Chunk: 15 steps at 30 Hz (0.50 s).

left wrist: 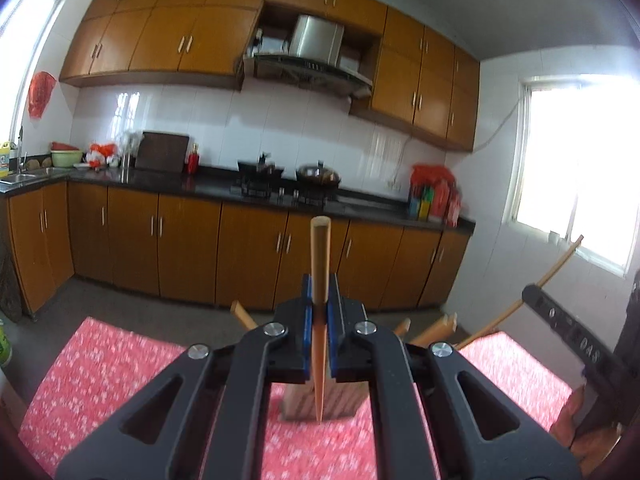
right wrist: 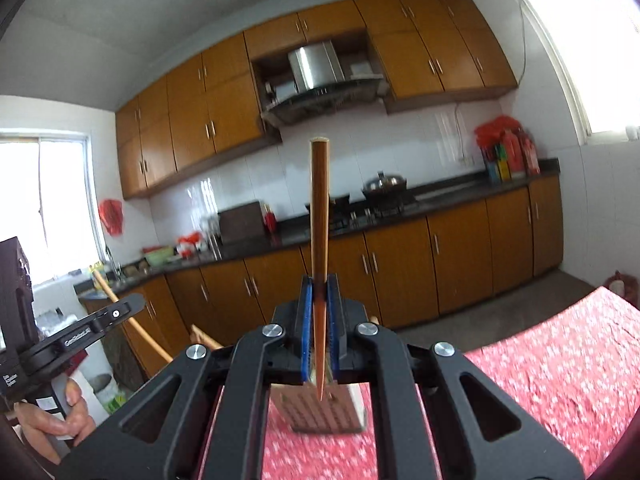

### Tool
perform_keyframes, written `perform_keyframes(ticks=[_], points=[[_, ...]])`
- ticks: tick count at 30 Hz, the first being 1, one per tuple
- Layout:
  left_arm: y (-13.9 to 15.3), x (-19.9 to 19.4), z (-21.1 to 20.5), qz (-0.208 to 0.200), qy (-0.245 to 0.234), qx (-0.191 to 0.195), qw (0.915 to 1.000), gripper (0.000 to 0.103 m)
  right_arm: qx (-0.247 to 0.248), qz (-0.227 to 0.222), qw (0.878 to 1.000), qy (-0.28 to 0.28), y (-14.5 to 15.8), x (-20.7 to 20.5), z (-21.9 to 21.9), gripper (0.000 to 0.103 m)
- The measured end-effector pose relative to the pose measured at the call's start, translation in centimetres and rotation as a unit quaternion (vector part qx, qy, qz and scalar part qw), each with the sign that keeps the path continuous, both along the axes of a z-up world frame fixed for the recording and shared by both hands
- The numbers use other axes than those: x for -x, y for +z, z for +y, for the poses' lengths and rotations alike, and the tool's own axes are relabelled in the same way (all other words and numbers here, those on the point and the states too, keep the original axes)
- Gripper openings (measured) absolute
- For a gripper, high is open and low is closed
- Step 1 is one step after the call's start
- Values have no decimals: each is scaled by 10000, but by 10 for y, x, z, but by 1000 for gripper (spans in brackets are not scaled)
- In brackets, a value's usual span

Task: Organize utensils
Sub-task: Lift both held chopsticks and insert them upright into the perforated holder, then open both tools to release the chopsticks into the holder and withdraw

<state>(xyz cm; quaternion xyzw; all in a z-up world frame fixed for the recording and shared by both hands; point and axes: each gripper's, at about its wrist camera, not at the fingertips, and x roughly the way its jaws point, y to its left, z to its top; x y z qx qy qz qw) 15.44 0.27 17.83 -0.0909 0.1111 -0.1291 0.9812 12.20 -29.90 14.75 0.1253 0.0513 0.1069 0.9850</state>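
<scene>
Tongs each clamp a chopstick.

Orange-brown wooden wall cabinets hung above a white tiled backsplash, flanking a steel range hood. On the dark stone desk stood a lidded metal wok, a dark brown chopping board and a red plastic bag. Bright windows lit the room.

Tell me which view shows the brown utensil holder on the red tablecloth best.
The right wrist view: the utensil holder shows its slotted brown face and pale side below the fingers. In the left wrist view the holder is mostly hidden behind the left gripper.
</scene>
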Motion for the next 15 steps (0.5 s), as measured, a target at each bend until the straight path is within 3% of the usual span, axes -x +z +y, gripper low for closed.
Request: perform_keyframes(ticks=[7,15], points=[[29,-25,-16,-470,240,199,9984,7,7,-198,9998,-92,6,-25,4,8],[5,-61,-31,-419,431,123,9981,7,-55,114,9999,-76,-19,-61,5,8]])
